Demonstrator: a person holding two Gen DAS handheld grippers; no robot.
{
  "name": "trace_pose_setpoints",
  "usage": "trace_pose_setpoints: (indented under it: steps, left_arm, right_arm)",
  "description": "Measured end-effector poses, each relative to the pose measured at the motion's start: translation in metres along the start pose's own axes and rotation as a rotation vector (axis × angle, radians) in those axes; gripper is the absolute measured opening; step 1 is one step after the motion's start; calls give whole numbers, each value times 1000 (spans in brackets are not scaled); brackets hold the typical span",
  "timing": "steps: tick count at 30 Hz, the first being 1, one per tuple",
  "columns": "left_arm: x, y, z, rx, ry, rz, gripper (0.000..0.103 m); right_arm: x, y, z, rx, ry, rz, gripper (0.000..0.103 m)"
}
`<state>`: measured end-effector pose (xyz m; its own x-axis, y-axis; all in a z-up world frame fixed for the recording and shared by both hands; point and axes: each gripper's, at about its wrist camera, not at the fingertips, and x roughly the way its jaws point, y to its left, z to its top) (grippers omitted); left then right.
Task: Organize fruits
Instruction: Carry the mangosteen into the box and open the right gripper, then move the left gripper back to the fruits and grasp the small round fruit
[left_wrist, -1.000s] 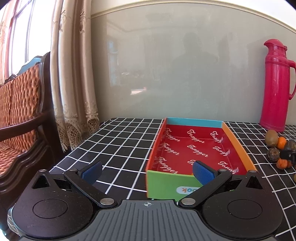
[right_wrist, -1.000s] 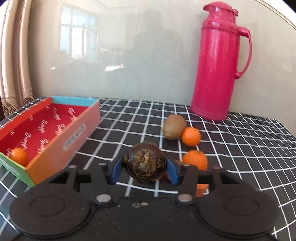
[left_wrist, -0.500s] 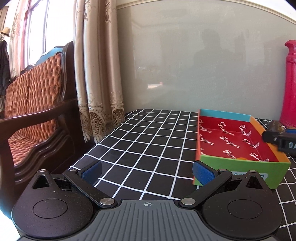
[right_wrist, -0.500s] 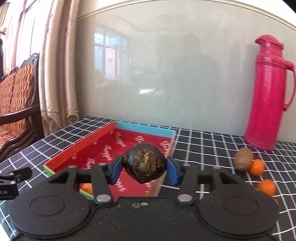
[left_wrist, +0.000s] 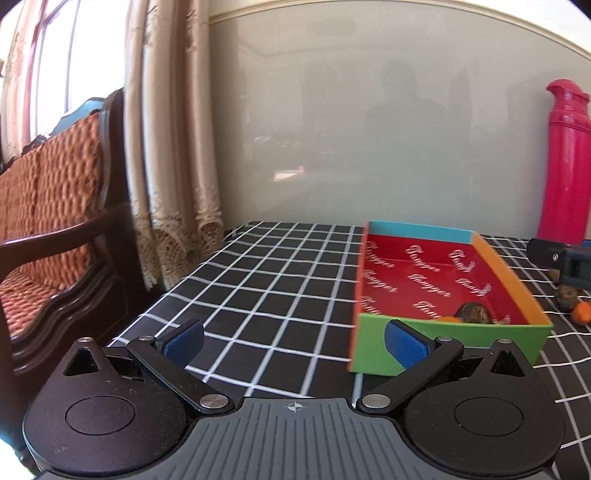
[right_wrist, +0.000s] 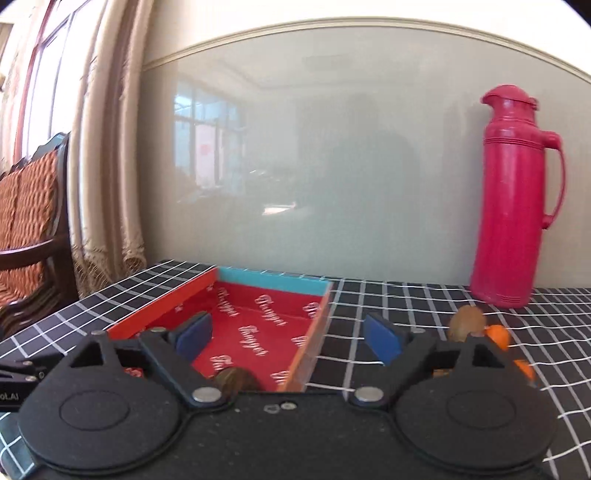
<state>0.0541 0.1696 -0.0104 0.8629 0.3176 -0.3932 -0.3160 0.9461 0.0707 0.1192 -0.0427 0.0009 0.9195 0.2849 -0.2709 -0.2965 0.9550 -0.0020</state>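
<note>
A shallow cardboard tray (left_wrist: 447, 341) with a red inside lies on the checked tablecloth; in the right wrist view (right_wrist: 273, 283) it is just ahead of me. A dark brown round fruit (left_wrist: 474, 314) lies in its near end beside an orange (left_wrist: 448, 319); the fruit also shows in the right wrist view (right_wrist: 236, 380). My right gripper (right_wrist: 288, 338) is open and empty above the tray's near end. My left gripper (left_wrist: 293, 341) is open and empty, left of the tray. A kiwi (right_wrist: 466, 323) and oranges (right_wrist: 498, 335) lie right of the tray.
A tall pink thermos (right_wrist: 515, 203) stands at the back right against the wall. A wooden chair (left_wrist: 51, 221) and curtains (left_wrist: 173, 147) are off the table's left edge. Another dark fruit (left_wrist: 567, 295) and an orange (left_wrist: 581, 312) lie right of the tray.
My right gripper has opened and let go of the dark brown fruit, which now lies in the tray. My left gripper has stayed open and turned slightly right.
</note>
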Motion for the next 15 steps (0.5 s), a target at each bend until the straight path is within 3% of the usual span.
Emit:
trace_pose_setpoints:
  steps: [10, 15]
  left_arm:
    - [-7, -48, 7, 33, -22, -92, 103]
    - [-11, -69, 9, 33, -30, -129, 103]
  right_arm:
    - [-24, -76, -1, 46, 5, -189, 93]
    - [-35, -95, -3, 32, 13, -229, 93]
